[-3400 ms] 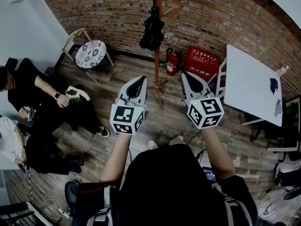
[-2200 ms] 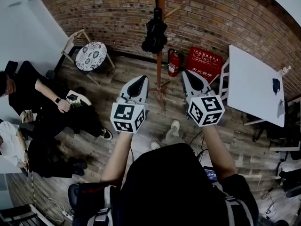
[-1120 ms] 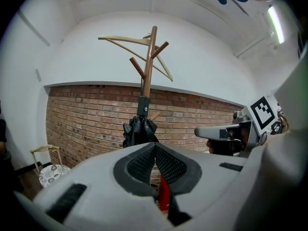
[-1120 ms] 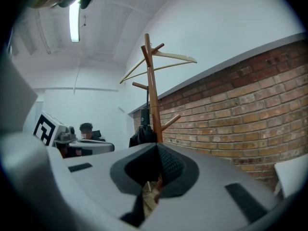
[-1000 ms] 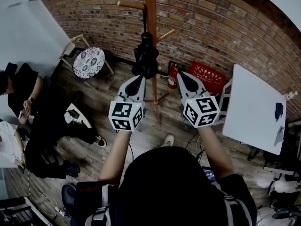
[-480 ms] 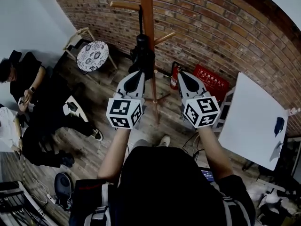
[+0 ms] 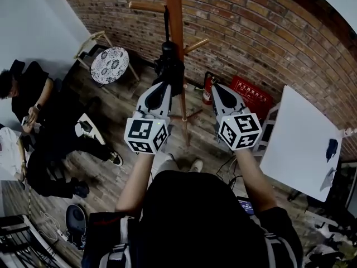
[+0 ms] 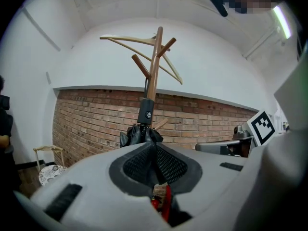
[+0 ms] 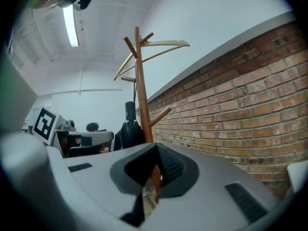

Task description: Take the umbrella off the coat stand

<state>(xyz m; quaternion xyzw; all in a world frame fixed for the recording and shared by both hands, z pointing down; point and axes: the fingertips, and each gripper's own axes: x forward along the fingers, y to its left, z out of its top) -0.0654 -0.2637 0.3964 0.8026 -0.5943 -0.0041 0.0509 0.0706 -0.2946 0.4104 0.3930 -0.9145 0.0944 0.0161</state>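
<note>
A folded black umbrella (image 7: pixel 169 66) hangs from a peg of the wooden coat stand (image 7: pixel 173 15), handle (image 8: pixel 146 110) uppermost. My left gripper (image 7: pixel 163 85) is shut and empty, its tips just short of the umbrella's bunched canopy (image 8: pixel 139 134), which hangs right ahead. My right gripper (image 7: pixel 214 86) is shut too and holds nothing; it sits to the right of the stand's pole (image 9: pixel 140 95). From the right gripper view the umbrella (image 9: pixel 127 129) hangs left of the pole.
A wooden hanger (image 8: pixel 130 40) hangs at the stand's top. A fire extinguisher (image 7: pixel 207 91) and a red box (image 7: pixel 251 96) stand by the brick wall. A white table (image 7: pixel 304 138) is at the right, a patterned chair (image 7: pixel 110 64) and seated people (image 7: pixel 33 94) at the left.
The coat stand and umbrella have come much closer. The left gripper's tips now nearly reach the umbrella. Both grippers have stayed shut.
</note>
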